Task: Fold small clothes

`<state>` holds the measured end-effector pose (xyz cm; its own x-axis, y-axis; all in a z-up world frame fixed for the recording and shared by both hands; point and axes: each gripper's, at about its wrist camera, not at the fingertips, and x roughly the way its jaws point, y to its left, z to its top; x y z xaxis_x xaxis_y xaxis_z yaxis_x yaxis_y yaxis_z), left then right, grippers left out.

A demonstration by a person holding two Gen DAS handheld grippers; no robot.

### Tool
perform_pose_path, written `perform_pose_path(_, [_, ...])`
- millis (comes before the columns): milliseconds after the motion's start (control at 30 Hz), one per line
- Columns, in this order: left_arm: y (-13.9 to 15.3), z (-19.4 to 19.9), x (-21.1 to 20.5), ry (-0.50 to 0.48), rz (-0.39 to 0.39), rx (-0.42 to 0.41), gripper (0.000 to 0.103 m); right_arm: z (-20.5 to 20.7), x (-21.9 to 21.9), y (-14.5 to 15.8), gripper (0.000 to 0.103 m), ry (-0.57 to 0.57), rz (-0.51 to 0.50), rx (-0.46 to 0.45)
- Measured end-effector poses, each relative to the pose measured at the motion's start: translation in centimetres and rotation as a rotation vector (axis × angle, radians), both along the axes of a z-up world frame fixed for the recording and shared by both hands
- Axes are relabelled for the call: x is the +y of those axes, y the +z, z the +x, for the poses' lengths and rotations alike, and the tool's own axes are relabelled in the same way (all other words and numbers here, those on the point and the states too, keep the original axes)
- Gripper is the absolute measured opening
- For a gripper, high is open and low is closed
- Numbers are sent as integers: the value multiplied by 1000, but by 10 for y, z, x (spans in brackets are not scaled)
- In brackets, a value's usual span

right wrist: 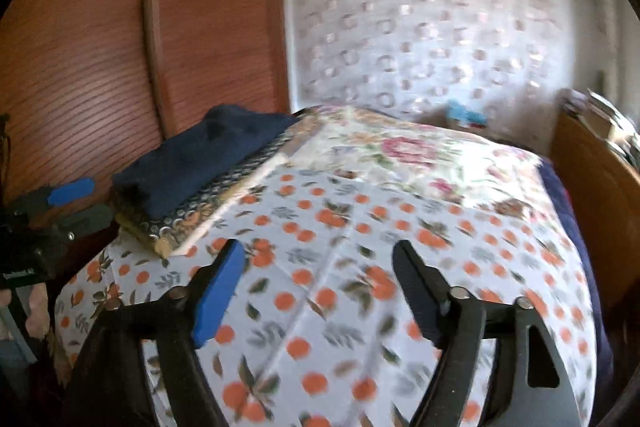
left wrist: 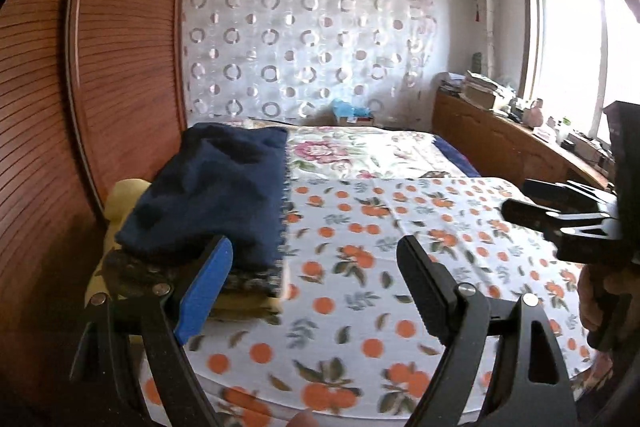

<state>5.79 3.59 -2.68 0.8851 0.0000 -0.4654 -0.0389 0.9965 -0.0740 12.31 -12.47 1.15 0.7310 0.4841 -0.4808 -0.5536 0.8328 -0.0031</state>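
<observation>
A stack of folded clothes lies at the left edge of the bed, with a dark navy garment (left wrist: 216, 187) on top of patterned and yellow pieces (left wrist: 248, 295). The stack also shows in the right wrist view (right wrist: 200, 163). My left gripper (left wrist: 316, 259) is open and empty, its blue finger just in front of the stack. My right gripper (right wrist: 318, 259) is open and empty above the orange-print sheet (right wrist: 360, 267). The right gripper also shows at the right of the left wrist view (left wrist: 532, 203); the left gripper shows at the left of the right wrist view (right wrist: 84, 201).
The bed carries an orange-print sheet (left wrist: 400, 247) and a floral cover (left wrist: 360, 151) behind it. A wooden wardrobe (left wrist: 100, 67) stands on the left. A wooden cabinet (left wrist: 500, 143) with clutter runs along the right under the window. A patterned curtain (left wrist: 304, 43) hangs behind.
</observation>
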Motion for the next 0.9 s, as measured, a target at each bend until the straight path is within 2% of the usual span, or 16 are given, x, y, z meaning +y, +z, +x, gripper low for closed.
perform_pose_path(67, [3, -1, -12, -8, -1, -6, 85, -19, -16, 7, 86, -59, 24, -20])
perform_pose_path(233, [24, 1, -39, -21, 35, -35, 85, -66, -52, 33, 86, -174, 72, -97])
perform_pose_path(533, [71, -2, -64, -55, 43, -99, 85, -128, -80, 70, 86, -283, 146, -187])
perform_pose_path(667, [85, -12, -71, -60, 47, -130, 85, -150, -78, 67, 86, -289, 159, -196])
perform_pose_path(900, [89, -22, -75, -56, 53, -150, 85, -153, -70, 57, 86, -299, 153, -210])
